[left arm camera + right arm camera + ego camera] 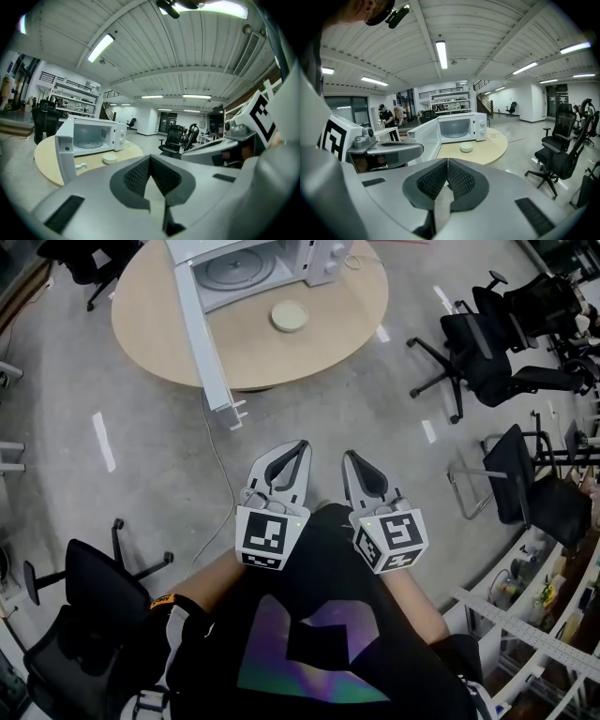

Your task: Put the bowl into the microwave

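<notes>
While standing well back from the round bench, holds left gripper and right gripper side by side near 6 o'clock of the head view, close to the body, both aimed toward 12. Has each pair of jaws pressed together, pinching nothing, as each gripper view confirms. Faces a pale bowl resting upright on the bench at 12 o'clock, just in front of the white microwave and outside its cavity. Sees the microwave door swung wide open at 11 o'clock, overhanging the bench edge. Stands on grey floor, with black office chairs at 2 o'clock.
</notes>
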Demonstrator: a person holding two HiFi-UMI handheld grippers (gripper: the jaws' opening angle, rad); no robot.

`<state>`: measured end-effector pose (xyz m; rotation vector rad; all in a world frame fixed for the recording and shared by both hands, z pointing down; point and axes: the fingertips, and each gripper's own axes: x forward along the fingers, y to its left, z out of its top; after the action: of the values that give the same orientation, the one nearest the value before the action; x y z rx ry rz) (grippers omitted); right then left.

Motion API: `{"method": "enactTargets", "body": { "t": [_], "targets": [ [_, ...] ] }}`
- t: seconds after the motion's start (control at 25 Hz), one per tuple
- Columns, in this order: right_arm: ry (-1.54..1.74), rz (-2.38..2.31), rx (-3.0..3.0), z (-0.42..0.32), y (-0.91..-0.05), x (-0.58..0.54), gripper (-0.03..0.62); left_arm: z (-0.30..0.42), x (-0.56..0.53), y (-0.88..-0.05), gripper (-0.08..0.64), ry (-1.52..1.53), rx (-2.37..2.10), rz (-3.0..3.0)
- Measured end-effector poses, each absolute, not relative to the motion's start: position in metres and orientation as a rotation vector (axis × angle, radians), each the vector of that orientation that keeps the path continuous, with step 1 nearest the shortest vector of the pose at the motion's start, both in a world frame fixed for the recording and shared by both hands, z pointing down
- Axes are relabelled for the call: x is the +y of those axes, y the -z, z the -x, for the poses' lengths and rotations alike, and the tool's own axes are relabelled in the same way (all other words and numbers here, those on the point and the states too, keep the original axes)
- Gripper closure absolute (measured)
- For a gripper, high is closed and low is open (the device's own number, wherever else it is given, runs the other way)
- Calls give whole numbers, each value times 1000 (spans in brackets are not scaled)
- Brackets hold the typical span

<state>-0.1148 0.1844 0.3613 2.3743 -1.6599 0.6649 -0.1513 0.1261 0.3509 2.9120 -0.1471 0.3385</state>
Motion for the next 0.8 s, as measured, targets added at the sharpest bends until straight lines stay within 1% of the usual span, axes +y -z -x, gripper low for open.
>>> {"method": "enactTargets", "body": {
  "t": [0.36,0.8],
  "targets": [
    [-695,-2327,-1751,86,-374,160,575,125,106,-361,514,-385,-239,-2906],
    [-703,-2217,-1932,24,-374,134,575,68,89,-356,514,-425,-438,-2903]
  ]
}}
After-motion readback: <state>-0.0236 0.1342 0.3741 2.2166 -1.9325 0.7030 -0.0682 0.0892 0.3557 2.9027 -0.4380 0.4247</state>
